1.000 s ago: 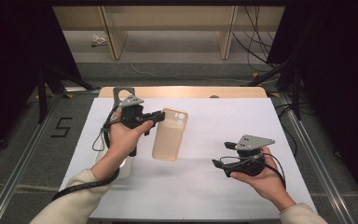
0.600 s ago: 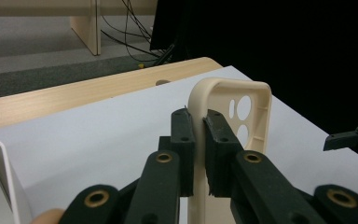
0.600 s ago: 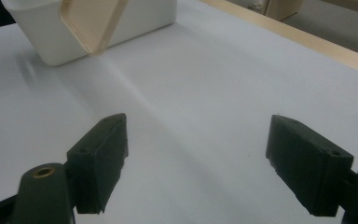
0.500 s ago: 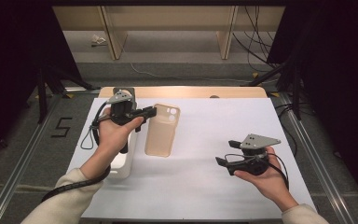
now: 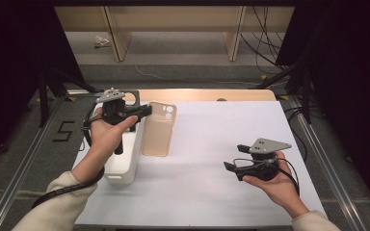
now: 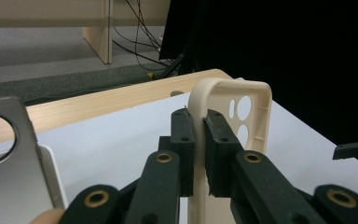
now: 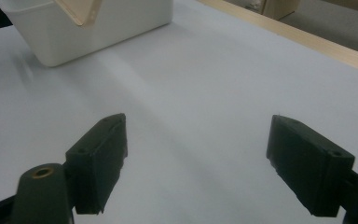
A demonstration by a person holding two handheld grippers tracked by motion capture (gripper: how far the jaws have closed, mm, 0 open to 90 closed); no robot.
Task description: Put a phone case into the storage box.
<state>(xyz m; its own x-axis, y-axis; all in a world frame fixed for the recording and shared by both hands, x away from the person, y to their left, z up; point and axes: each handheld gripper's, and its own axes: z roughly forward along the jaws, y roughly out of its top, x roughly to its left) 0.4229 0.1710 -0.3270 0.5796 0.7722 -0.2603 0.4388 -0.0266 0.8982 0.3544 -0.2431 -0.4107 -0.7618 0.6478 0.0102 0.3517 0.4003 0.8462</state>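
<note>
A beige, see-through phone case with camera holes near its far end hangs beside the right wall of a white box. My left gripper is shut on the case's side rim. In the left gripper view both pads pinch that rim, and the case stands on edge beyond them. My right gripper hovers low over the white table sheet at the right. Its jaws stand wide open with nothing between them.
A grey slab with a round ring stands at the box's far end, close to my left hand. The white box also lies ahead of the right gripper. A wooden table edge runs along the back of the sheet.
The left gripper has carried the case leftward and farther back, from the table's middle to beside the white box. The right hand has stayed put.
</note>
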